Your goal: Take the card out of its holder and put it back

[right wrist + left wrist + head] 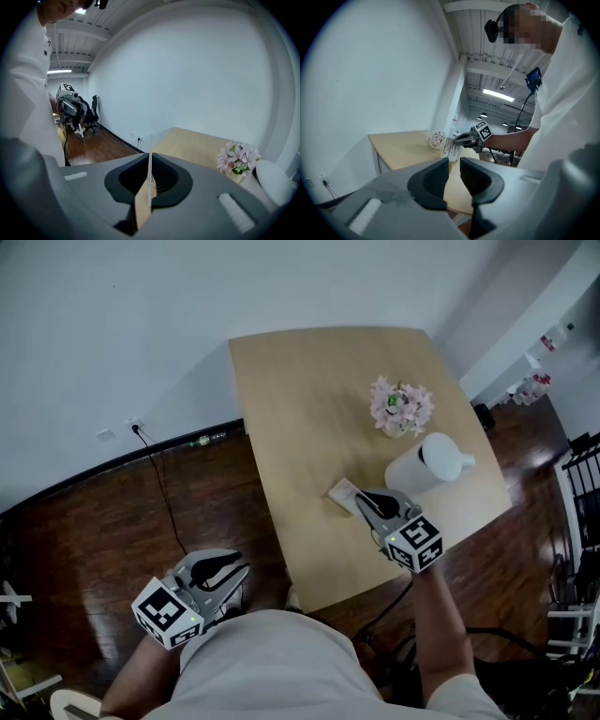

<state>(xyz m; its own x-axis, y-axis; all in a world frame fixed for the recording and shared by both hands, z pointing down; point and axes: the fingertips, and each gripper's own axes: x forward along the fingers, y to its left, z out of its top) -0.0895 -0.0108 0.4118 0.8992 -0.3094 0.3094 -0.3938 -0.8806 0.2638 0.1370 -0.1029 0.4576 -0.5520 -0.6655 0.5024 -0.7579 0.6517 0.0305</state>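
Observation:
My right gripper is over the near part of the wooden table, shut on a thin white card. In the right gripper view the card shows edge-on, pinched between the dark pads and rising from my right gripper. From the left gripper view the printed card stands upright at my right gripper. I cannot make out its holder apart from it. My left gripper hangs off the table's left side above the floor. A narrow gap with nothing in it shows at my left gripper.
A small pot of pink flowers and a white jug stand on the table just beyond my right gripper. A black cable runs from a wall socket across the dark wood floor at the left. Chairs and equipment stand at the far right.

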